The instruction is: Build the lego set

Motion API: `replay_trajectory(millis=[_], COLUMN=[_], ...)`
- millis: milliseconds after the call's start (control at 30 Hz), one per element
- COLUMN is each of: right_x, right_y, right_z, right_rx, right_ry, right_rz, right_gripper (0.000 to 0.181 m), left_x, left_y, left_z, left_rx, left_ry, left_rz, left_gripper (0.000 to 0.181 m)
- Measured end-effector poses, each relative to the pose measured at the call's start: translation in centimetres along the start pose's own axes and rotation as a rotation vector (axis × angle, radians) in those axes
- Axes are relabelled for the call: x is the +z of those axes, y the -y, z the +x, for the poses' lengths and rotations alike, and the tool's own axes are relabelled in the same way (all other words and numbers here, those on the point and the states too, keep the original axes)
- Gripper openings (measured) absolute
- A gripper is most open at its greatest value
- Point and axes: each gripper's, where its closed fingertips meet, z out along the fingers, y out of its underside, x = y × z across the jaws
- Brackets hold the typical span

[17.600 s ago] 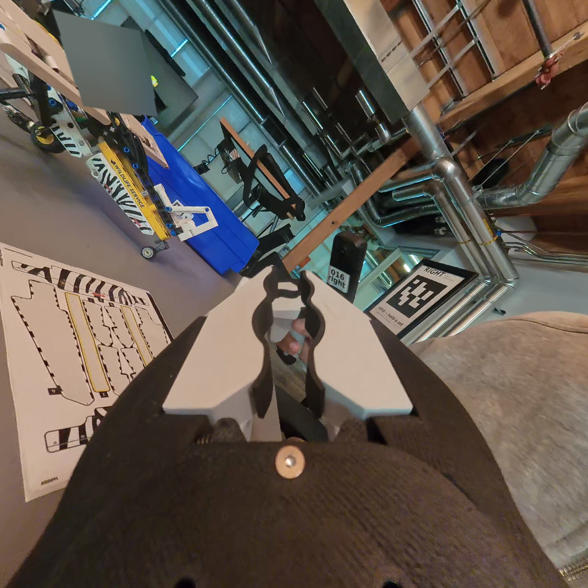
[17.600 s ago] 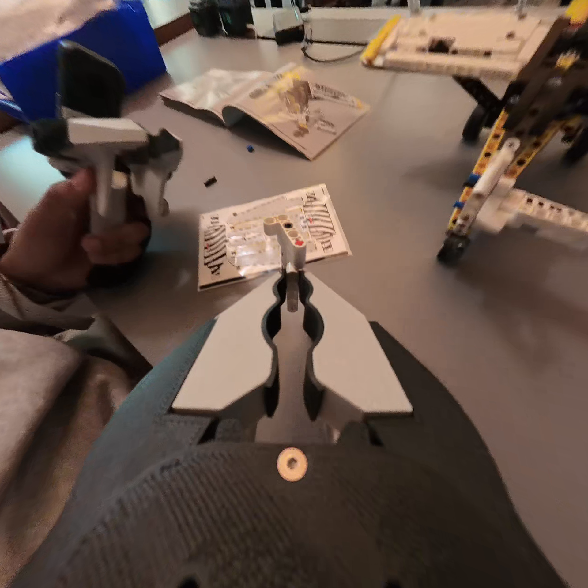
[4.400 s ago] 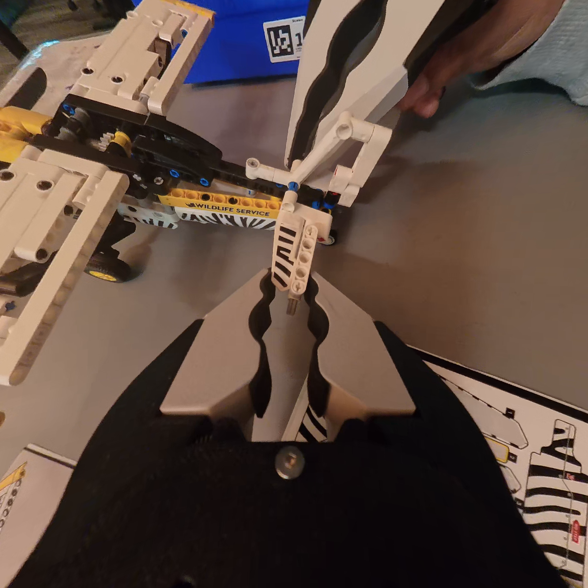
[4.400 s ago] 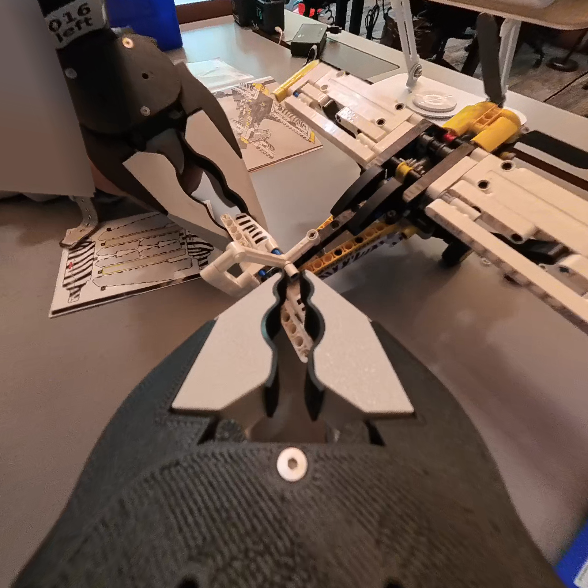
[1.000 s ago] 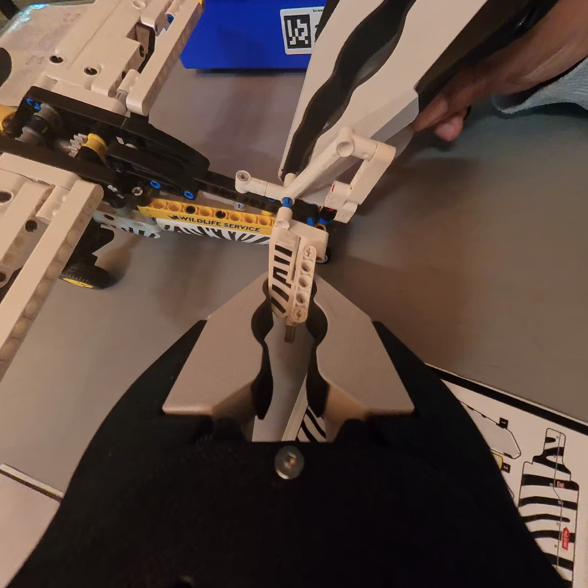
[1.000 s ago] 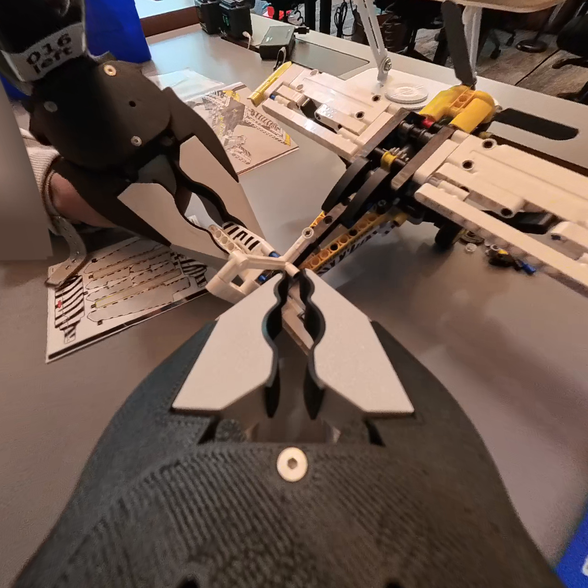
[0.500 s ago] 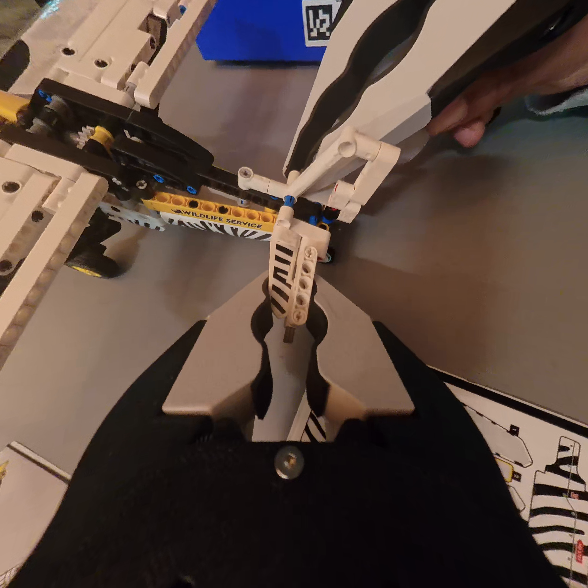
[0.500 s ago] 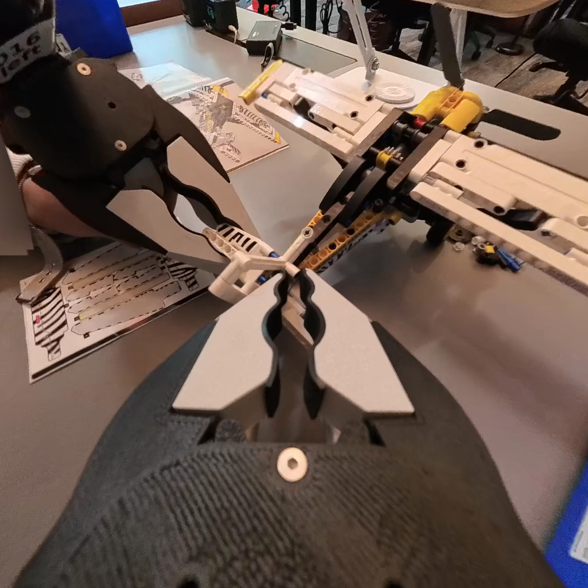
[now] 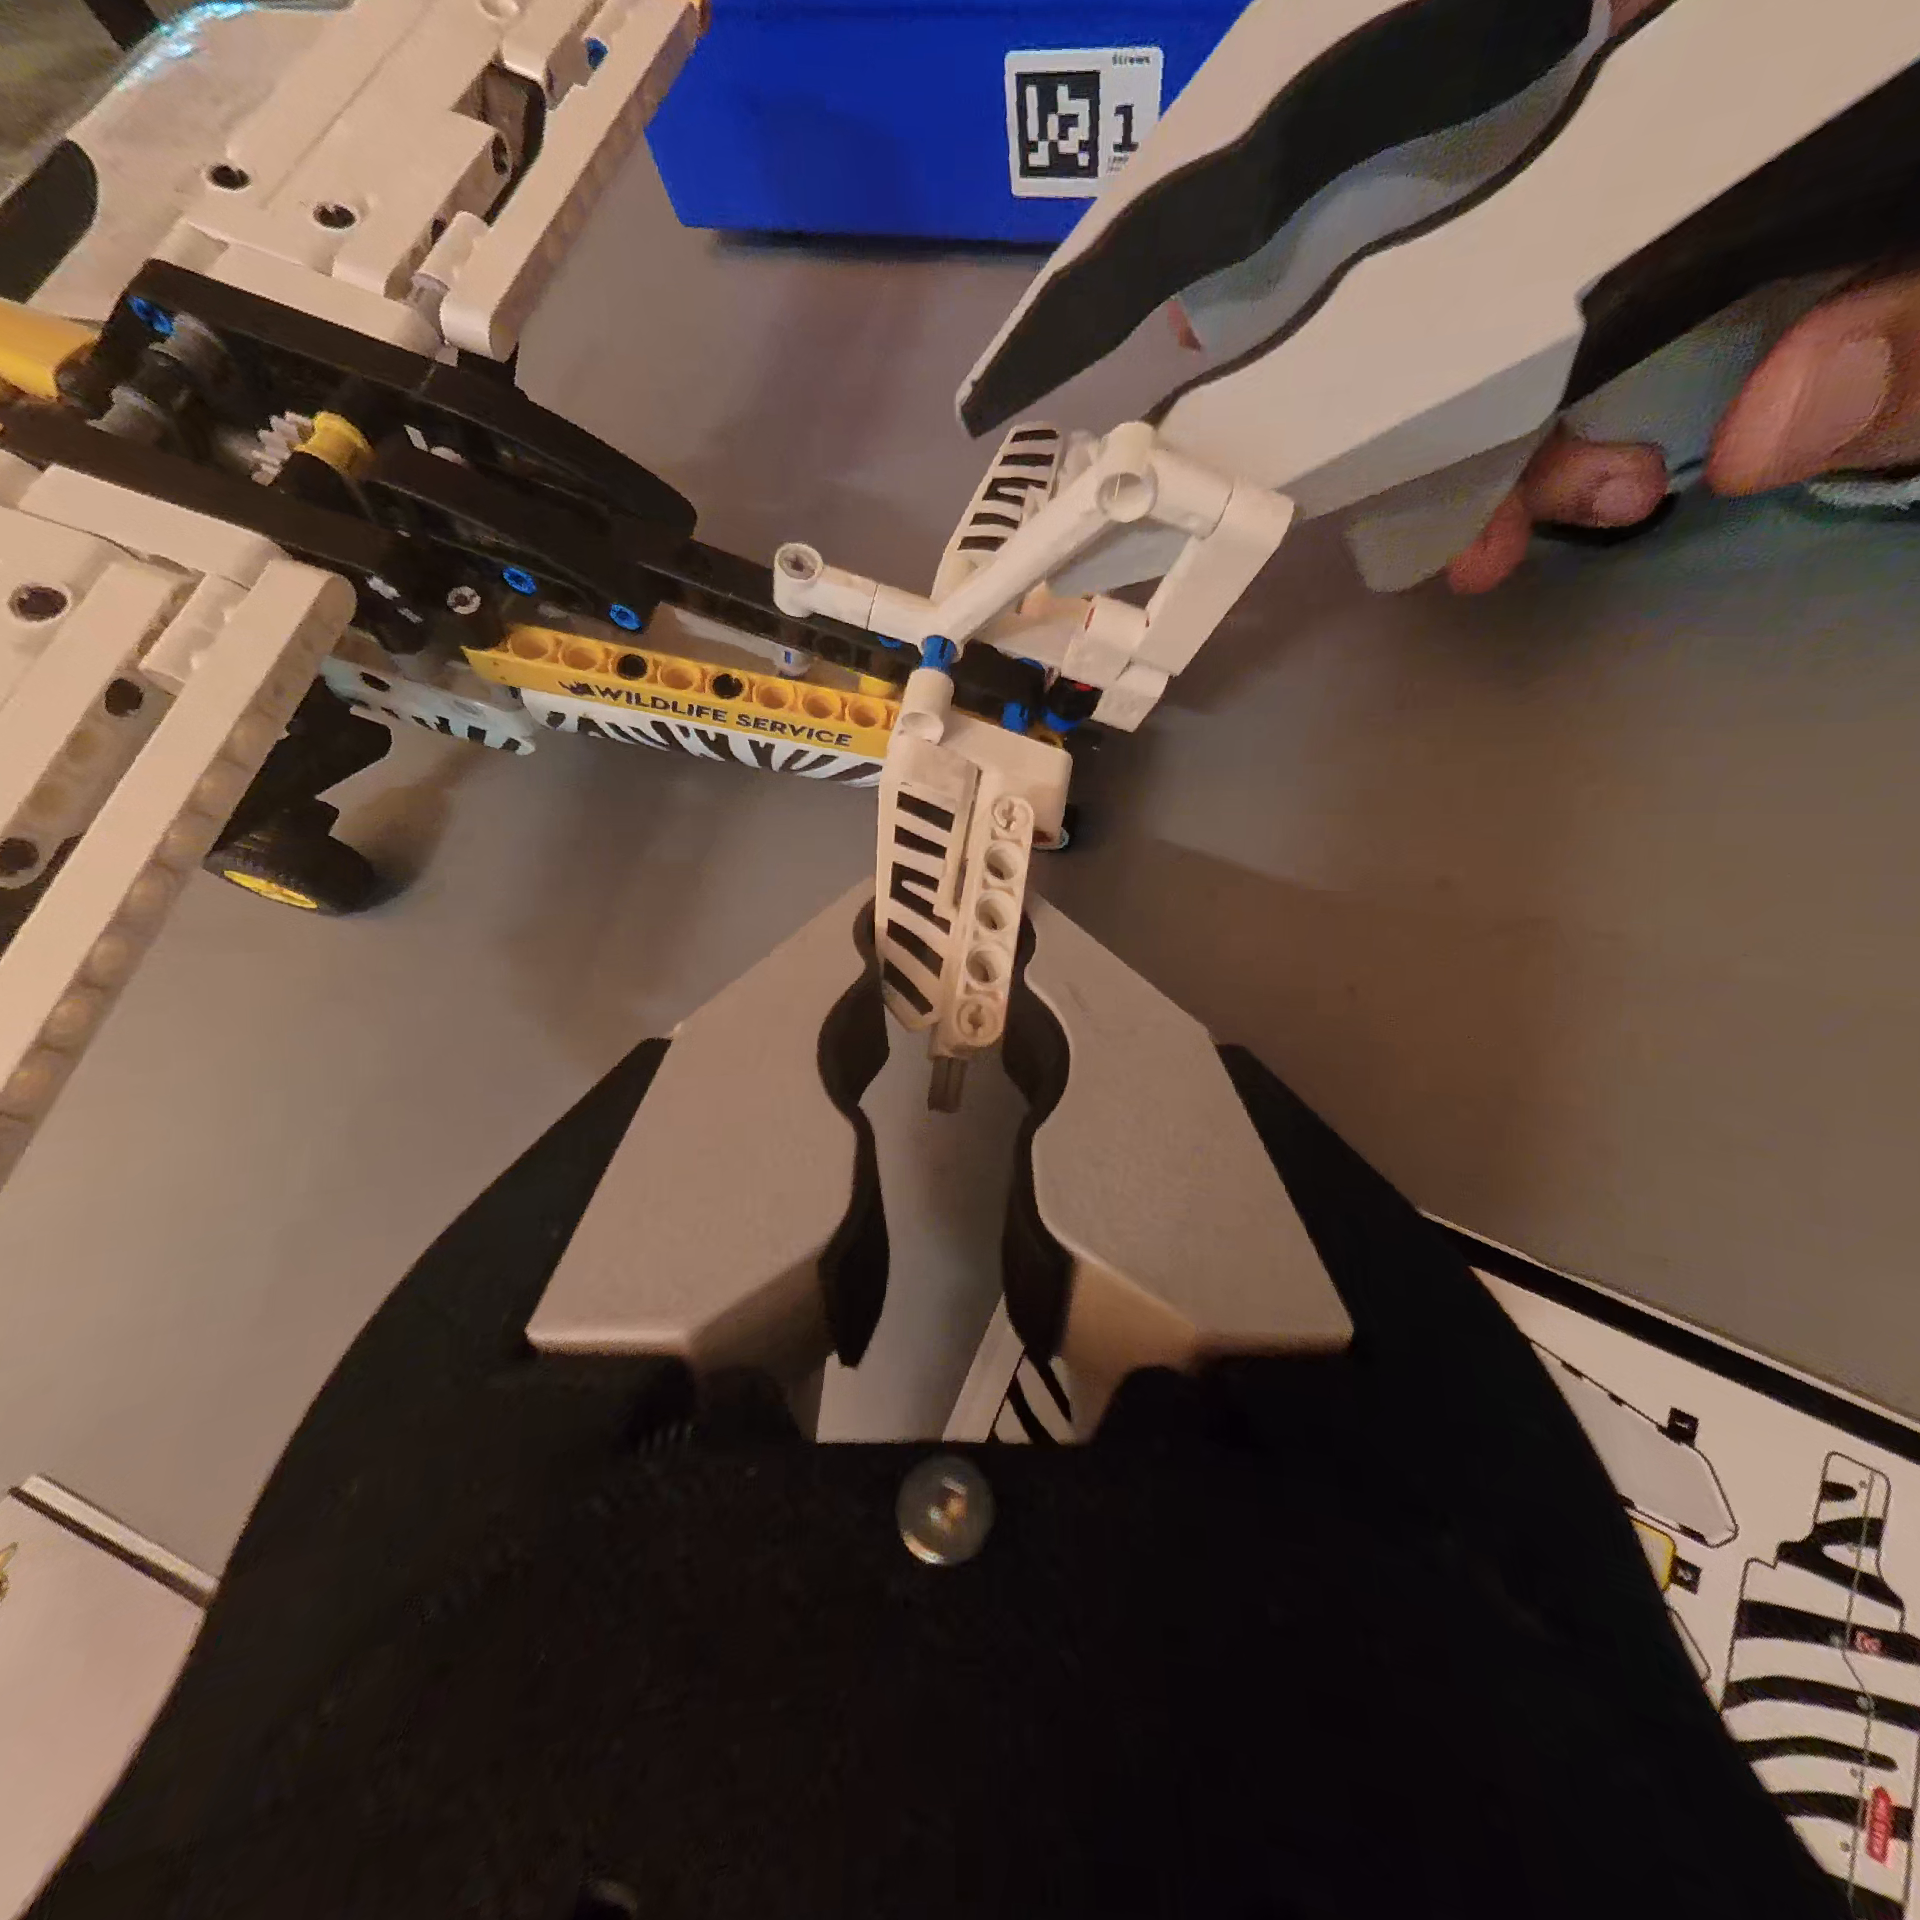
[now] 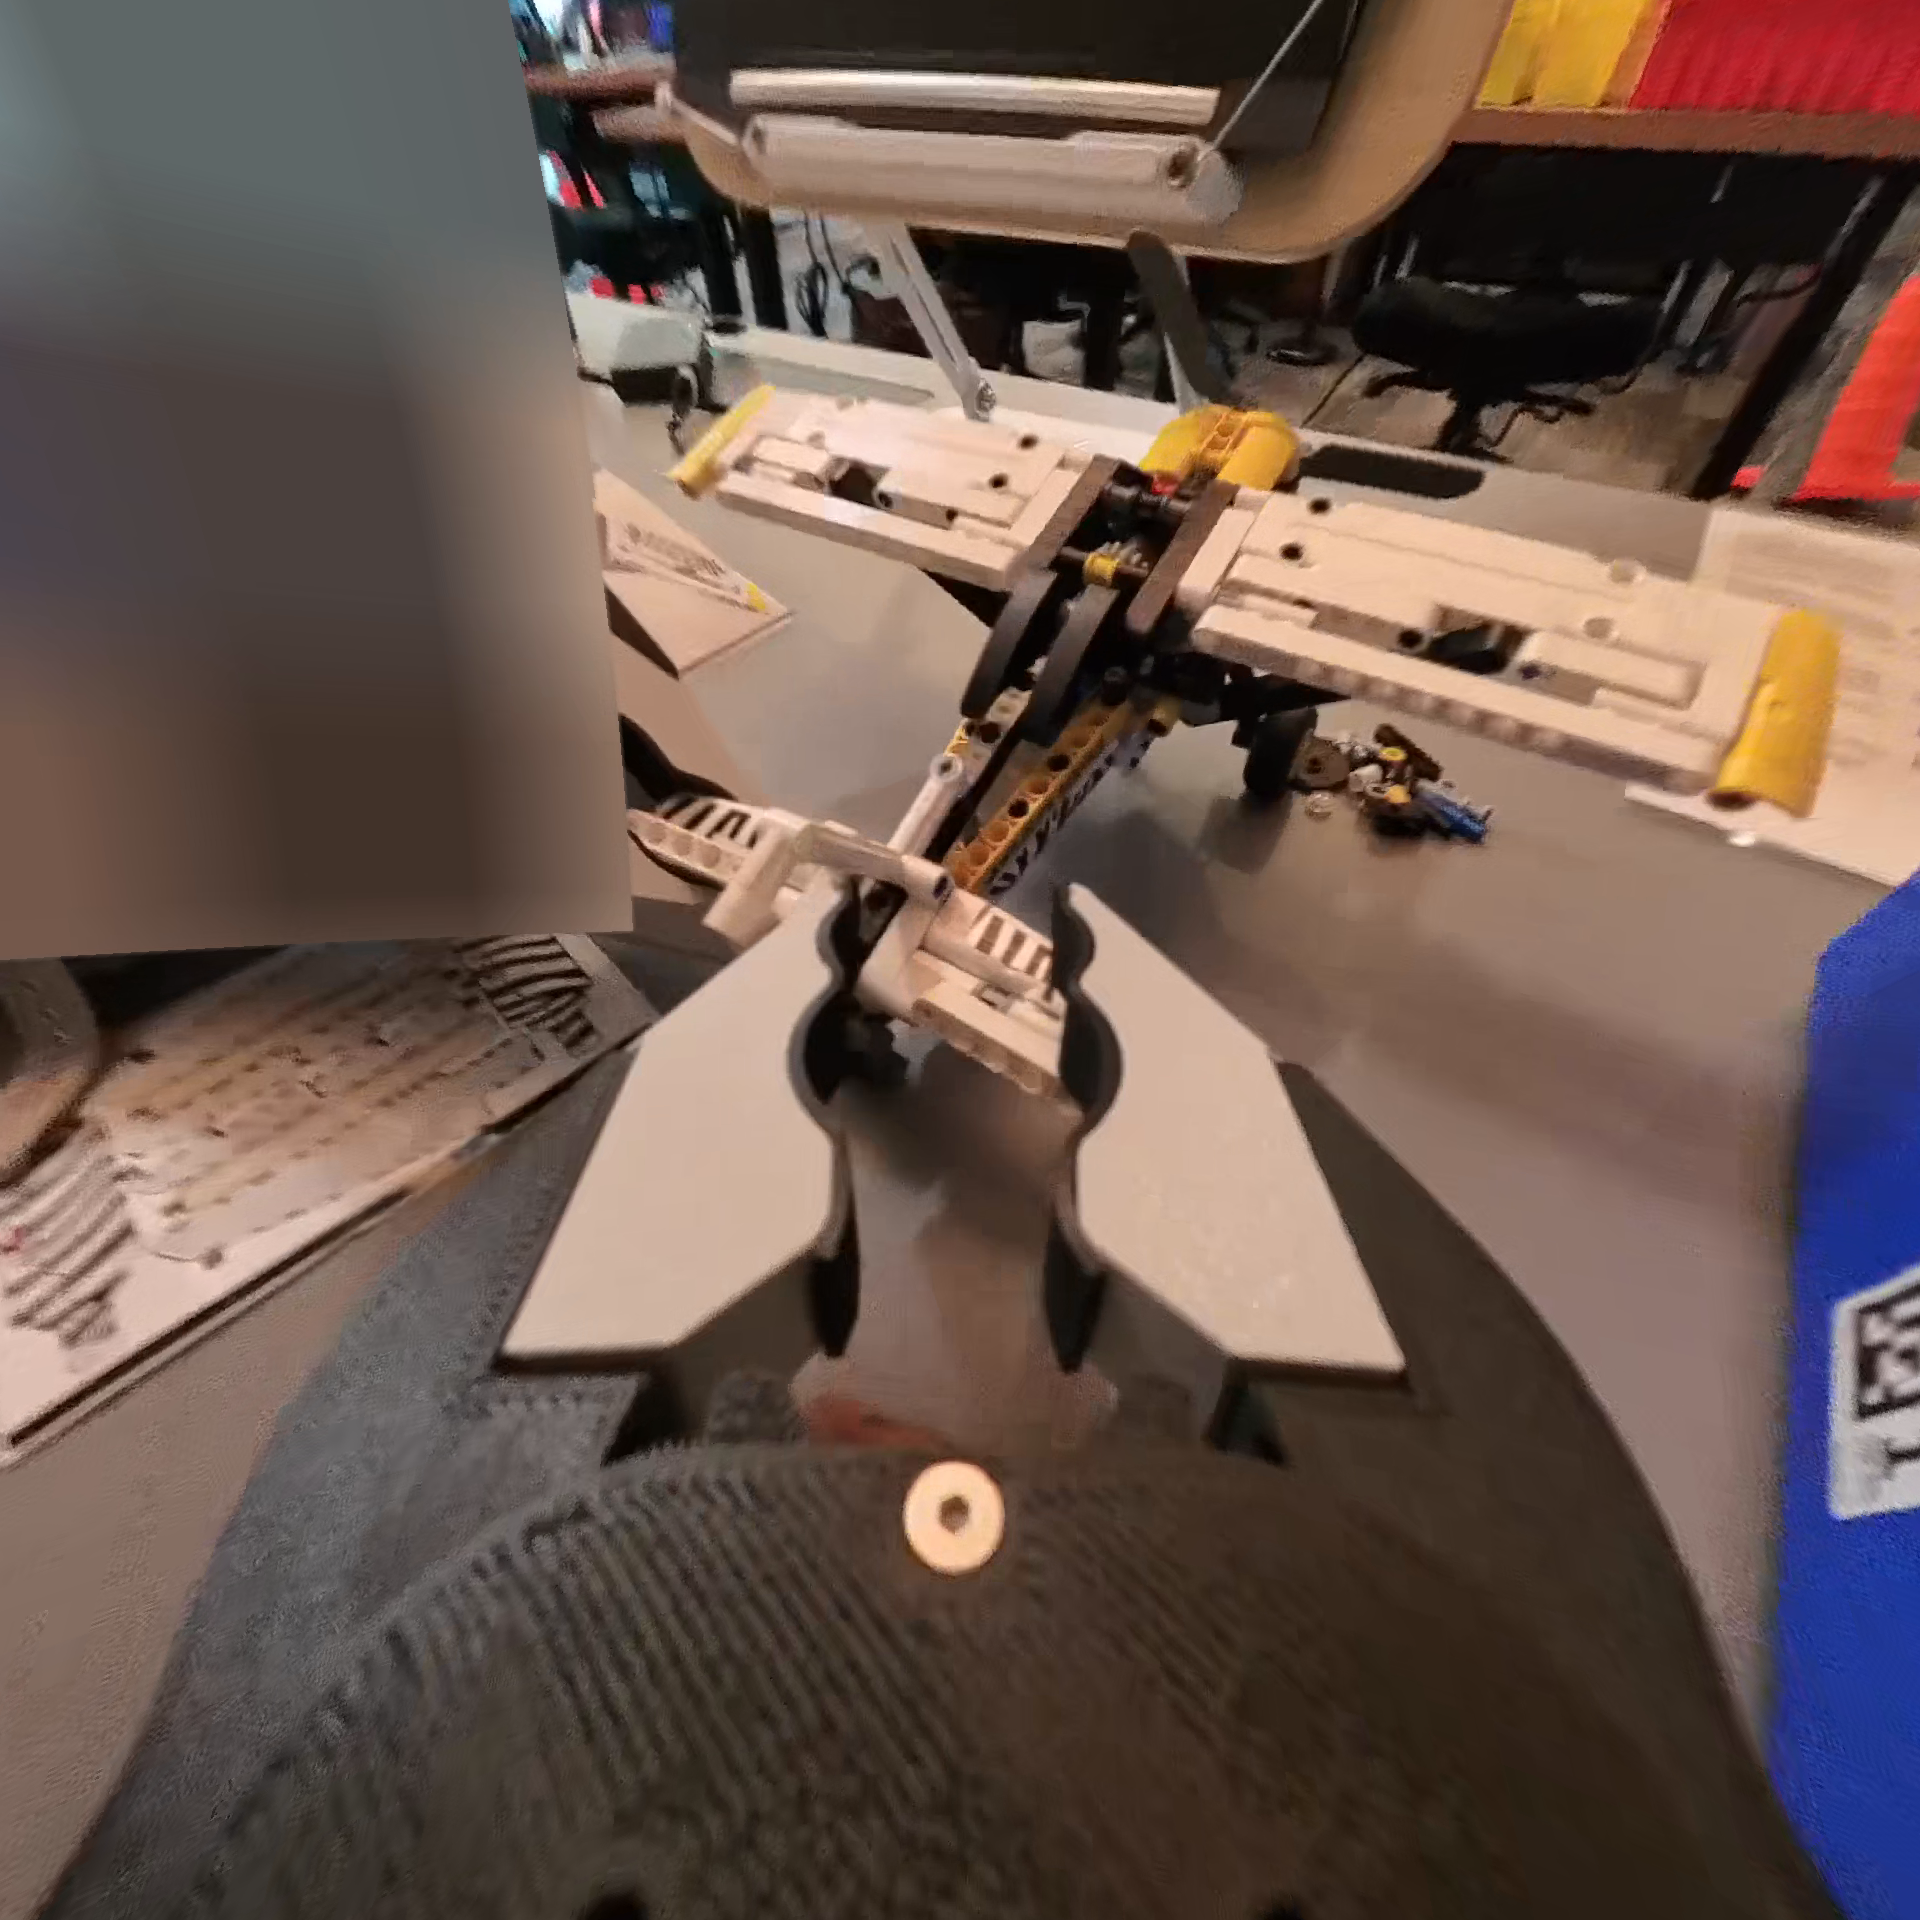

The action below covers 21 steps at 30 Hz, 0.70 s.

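- While your left gripper (image 9: 940, 997) is clamped on the striped white beam (image 9: 951, 894) at the tail of the plane model (image 9: 665, 686), that beam runs straight ahead from the jaws, its long axis in line with them.
- Your right gripper (image 10: 951, 997) has its jaws apart, one on each side of the opposite tail fin (image 10: 977, 977) without pinching it; the left wrist view shows them spread just above the white tail frame (image 9: 1122, 520).
- The model stands on the grey worktop (image 9: 1455, 935), nose away from you and wings (image 10: 1455, 603) spread wide; the tail lies between your two grippers, the left one nearer since it alone holds on.
- The yellow fuselage beam (image 9: 707, 696) carries a printed sticker with writing and zebra stripes.
- A blue bin (image 9: 852, 114) behind bears a square black-and-white marker tag.
- A sticker sheet (image 9: 1787, 1621) with zebra stripes lies by your left gripper, and an instruction booklet (image 10: 675, 582) sits beyond the tail.
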Motion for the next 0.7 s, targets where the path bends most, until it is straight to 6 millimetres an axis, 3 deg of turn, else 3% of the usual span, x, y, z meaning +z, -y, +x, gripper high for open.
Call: replay_trajectory(millis=[100,167,267,333,467,633,700], right_x=[0.4,-0.1,-1.2,-1.7,-1.8,-1.9,-2.2], right_y=[0.1,0.5,0.9,0.7,1.0,0.3,-0.2], right_z=[-0.7,-0.2,-0.2,-0.5,-2.2,-1.2,-0.3], right_rx=[-0.096,-0.102,0.026,0.06,0.025,-0.025,-0.053], right_ry=[0.035,0.043,0.127,0.151,0.172,0.115,0.099], right_rz=[-0.022,-0.011,0.047,0.054,0.071,0.05,0.03], right_gripper=[0.019,0.031,0.043,0.043,0.008,0.029,0.054], left_x=[0.0,0.1,0.1,0.1,0.1,0.1,0.2], left_y=[-0.1,-0.1,-0.1,-0.1,-0.1,-0.1,-0.1], left_z=[0.1,0.2,0.3,0.3,0.3,0.3,0.4], left_rx=[-0.007,-0.014,-0.012,-0.018,-0.027,-0.024,-0.025], left_ry=[-0.016,-0.022,-0.024,-0.028,-0.029,-0.027,-0.028], left_rz=[-0.004,-0.005,-0.005,-0.004,-0.004,-0.006,-0.005], left_gripper=[0.015,0.015,0.015,0.015,0.014,0.014,0.015])
